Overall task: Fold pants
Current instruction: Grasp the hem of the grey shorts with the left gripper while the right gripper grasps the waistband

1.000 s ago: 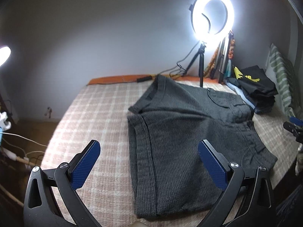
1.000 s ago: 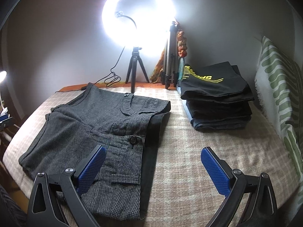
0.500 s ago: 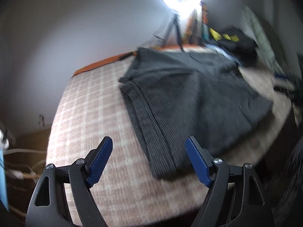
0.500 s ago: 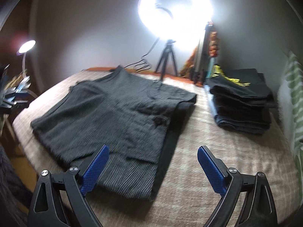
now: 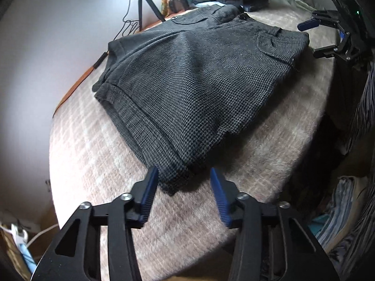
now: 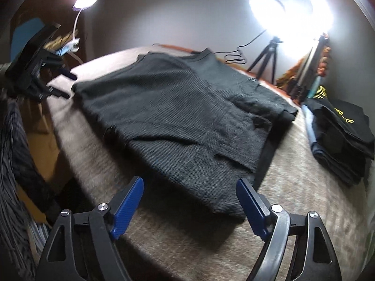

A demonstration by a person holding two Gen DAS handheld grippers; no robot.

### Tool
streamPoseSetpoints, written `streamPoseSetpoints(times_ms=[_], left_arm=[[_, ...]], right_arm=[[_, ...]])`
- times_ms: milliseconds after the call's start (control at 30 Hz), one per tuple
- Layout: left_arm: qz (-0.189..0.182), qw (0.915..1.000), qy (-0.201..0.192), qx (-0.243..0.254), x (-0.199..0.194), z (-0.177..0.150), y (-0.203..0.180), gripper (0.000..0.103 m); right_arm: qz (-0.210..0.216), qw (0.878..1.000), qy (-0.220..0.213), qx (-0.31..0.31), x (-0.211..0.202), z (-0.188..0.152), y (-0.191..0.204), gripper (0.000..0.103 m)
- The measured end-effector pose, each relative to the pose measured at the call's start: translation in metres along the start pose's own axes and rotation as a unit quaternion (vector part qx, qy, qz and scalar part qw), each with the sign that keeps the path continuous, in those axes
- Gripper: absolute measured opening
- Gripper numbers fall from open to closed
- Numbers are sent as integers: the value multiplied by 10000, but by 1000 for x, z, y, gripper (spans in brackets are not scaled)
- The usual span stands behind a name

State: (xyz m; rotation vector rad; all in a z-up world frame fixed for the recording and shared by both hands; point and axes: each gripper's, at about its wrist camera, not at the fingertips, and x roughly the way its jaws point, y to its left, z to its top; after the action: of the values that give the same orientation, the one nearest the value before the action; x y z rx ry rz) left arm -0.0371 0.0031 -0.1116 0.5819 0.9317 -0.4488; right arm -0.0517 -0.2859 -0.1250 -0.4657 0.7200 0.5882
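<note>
Pants (image 5: 199, 77) lie flat on the bed (image 5: 93, 164), already folded leg over leg, grey check fabric, spread across the middle w/ the waistband toward the far edge by the wall. One hem corner reaches the bed's near edge in left wrist view; there the left gripper (image 5: 182, 187) sits w/ jaws parted, blue pads either side of that corner, fabric between them but not pinched. Can't tell if the pads touch the cloth.

Right gripper (image 6: 189, 199) is at the other near corner of the pants (image 6: 187, 126), jaws wide apart, hem just ahead of the pads, nothing held. View is blurred. It also shows in left wrist view at the bed's far right edge (image 5: 328, 35), beside the pocket side.

Ring light (image 6: 290, 7) on a tripod (image 6: 264, 58) stands at the bed's far edge; stack of dark folded clothes (image 6: 339, 135) at the far right corner. Small lamp (image 6: 85, 1) off the left edge.
</note>
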Motion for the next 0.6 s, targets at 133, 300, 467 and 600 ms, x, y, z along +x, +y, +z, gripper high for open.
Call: streamPoseSetpoints(times_ms=[133, 300, 467, 600], left_arm=[[170, 9990, 38, 410, 7, 0, -10, 41], [213, 9977, 12, 644, 12, -2, -13, 35], [-68, 9987, -114, 484, 14, -2, -3, 31], [-202, 9989, -188, 391, 13, -3, 2, 27]], right_arm=[[-72, 9997, 42, -238, 6, -1, 6, 81], [-234, 9979, 161, -576, 15, -3, 14, 78], [-362, 9965, 228, -719, 19, -4, 15, 69], [-496, 9950, 233, -836, 20, -1, 16, 57]])
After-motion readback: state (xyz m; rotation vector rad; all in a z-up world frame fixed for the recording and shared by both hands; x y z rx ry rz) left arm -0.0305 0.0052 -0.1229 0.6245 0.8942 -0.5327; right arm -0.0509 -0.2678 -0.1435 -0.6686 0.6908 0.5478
